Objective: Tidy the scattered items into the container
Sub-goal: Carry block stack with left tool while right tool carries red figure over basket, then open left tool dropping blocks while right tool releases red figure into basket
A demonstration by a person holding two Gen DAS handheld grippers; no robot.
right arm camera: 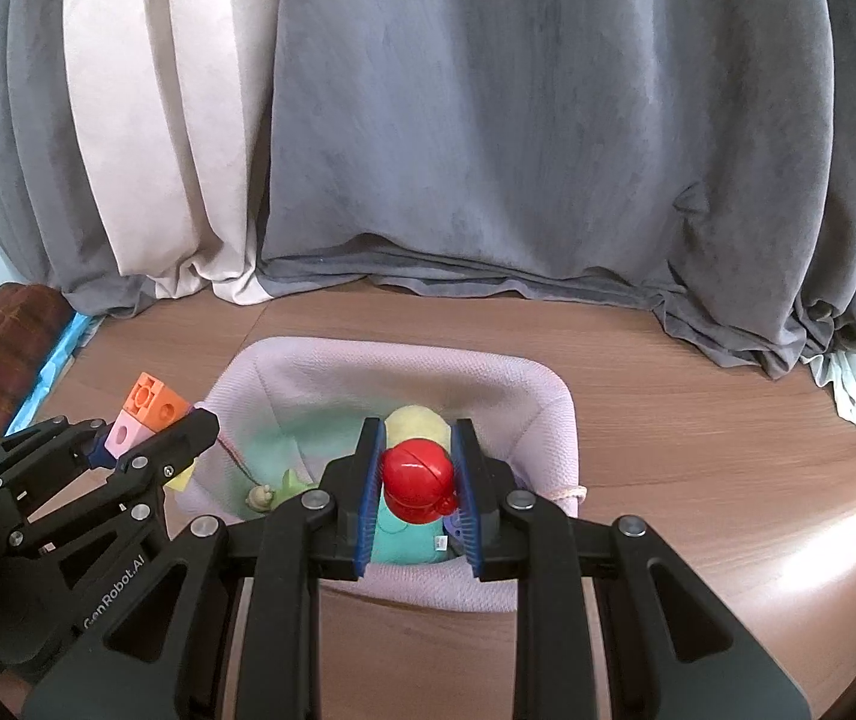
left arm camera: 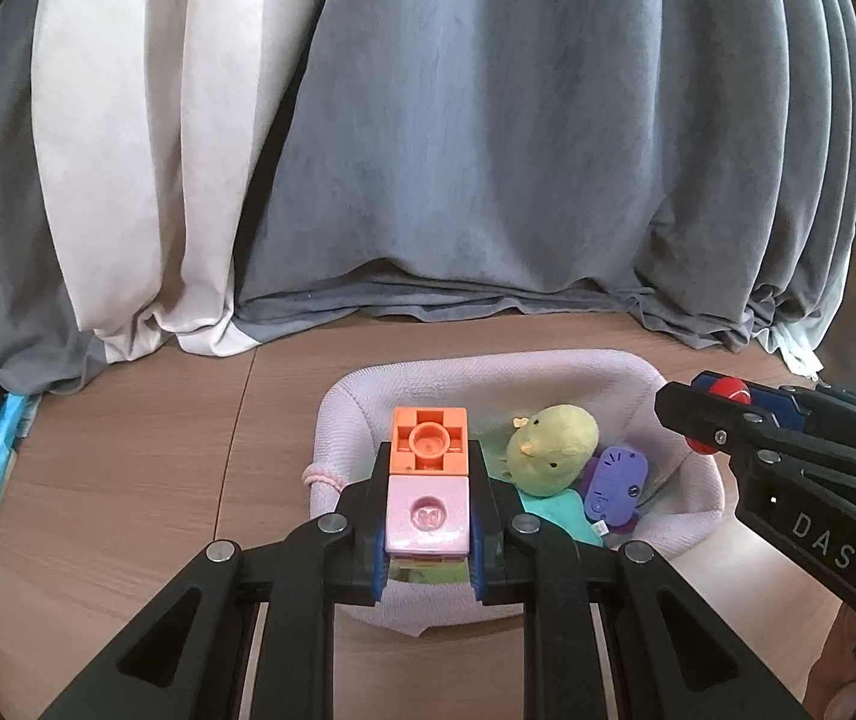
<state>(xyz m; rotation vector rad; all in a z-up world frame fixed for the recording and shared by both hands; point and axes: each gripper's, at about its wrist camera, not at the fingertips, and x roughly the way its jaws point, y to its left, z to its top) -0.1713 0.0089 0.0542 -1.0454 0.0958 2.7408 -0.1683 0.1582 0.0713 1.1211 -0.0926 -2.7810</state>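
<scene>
Both grippers hung over the basket [left arm camera: 637,372], which sat low and centre in each view on the wooden floor [left arm camera: 146,462], in front of grey curtains [left arm camera: 487,150].

The left gripper [left arm camera: 428,516] was clamped on a stack of blocks [left arm camera: 428,480], its pads pressing the pink one while the orange one stuck out ahead of the tips. From the right wrist view the same blocks [right arm camera: 143,420] showed at middle left, just outside the basket's [right arm camera: 547,390] left rim rather than over its hollow.

The right gripper [right arm camera: 419,480] was closed tight on a small red toy [right arm camera: 419,477], held above the basket's near side. In the left wrist view that gripper [left arm camera: 709,420] came in from the right edge with the toy [left arm camera: 727,393] between its tips.

Much looked done already: a yellow chick [left arm camera: 553,450], a purple piece [left arm camera: 613,480] and something teal [left arm camera: 553,510] lay inside. No loose item showed on the floor, so what was left, I judged, was dropping these two loads in.
</scene>
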